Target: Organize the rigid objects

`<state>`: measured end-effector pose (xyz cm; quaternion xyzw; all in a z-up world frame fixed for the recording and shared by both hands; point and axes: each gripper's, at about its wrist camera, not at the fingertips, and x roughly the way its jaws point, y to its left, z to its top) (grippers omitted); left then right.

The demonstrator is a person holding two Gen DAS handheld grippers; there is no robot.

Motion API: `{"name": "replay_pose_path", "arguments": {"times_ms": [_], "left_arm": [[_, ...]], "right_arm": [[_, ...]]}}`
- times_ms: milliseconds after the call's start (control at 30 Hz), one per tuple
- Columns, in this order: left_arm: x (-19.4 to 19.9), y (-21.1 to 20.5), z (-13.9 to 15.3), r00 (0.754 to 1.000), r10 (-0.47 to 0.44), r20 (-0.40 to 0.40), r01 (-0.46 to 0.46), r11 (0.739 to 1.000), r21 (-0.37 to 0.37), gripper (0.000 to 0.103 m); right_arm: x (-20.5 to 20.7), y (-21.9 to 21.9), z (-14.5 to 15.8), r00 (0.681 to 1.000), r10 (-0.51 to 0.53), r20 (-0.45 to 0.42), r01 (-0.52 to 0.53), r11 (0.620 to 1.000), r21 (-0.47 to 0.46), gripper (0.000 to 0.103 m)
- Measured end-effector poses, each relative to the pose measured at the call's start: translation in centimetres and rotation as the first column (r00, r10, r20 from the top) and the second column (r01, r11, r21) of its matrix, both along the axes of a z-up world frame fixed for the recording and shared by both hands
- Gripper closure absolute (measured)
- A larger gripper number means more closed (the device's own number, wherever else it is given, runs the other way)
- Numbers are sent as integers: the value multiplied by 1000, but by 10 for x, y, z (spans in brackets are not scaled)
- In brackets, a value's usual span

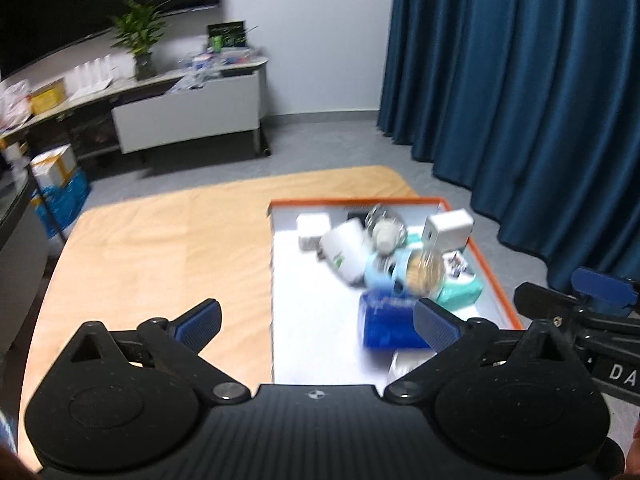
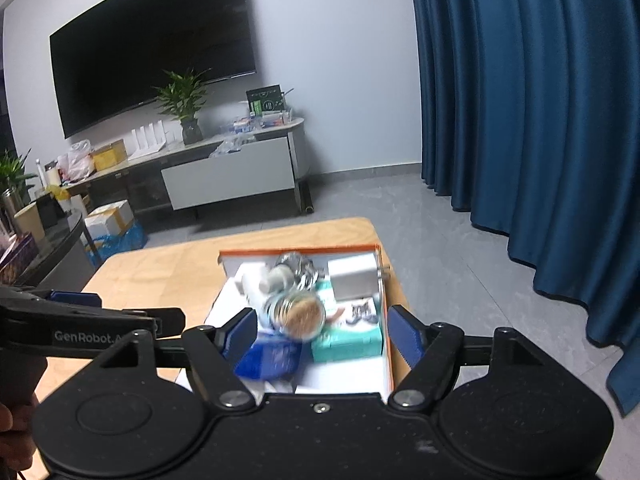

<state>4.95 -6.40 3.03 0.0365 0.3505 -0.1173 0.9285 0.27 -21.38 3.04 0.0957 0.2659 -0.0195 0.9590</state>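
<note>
Clutter fills one orange-rimmed box (image 1: pixel 496 280) standing on the right half of the wooden table (image 1: pixel 160 240), which seems the reason both grippers hang over its near end: everything to be sorted is heaped there. The left gripper (image 1: pixel 316 320) has its jaws spread wide with nothing between the pads, its left finger over bare table and its right over the box; the right gripper (image 2: pixel 320 332) stands moderately open, also holding nothing. Inside lie a blue box (image 1: pixel 388 324) nearest the grippers, a clear jar with a cork-coloured end (image 2: pixel 300 312) tipped on its side upon a teal packet (image 2: pixel 348 344), a white bottle (image 1: pixel 344 252) lying down, a white charger (image 1: pixel 448 228) by the right wall, and a crinkly silver item too blurred to name.
</note>
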Motion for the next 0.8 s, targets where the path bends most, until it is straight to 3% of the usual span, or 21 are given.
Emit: {"name": "replay_pose_path", "arguments": {"times_ms": [800], "left_arm": [[-43, 5, -18, 998, 55, -39, -55, 998, 2, 0]], "right_arm": [[-36, 9, -17, 999, 4, -41, -4, 1000, 10, 17]]}}
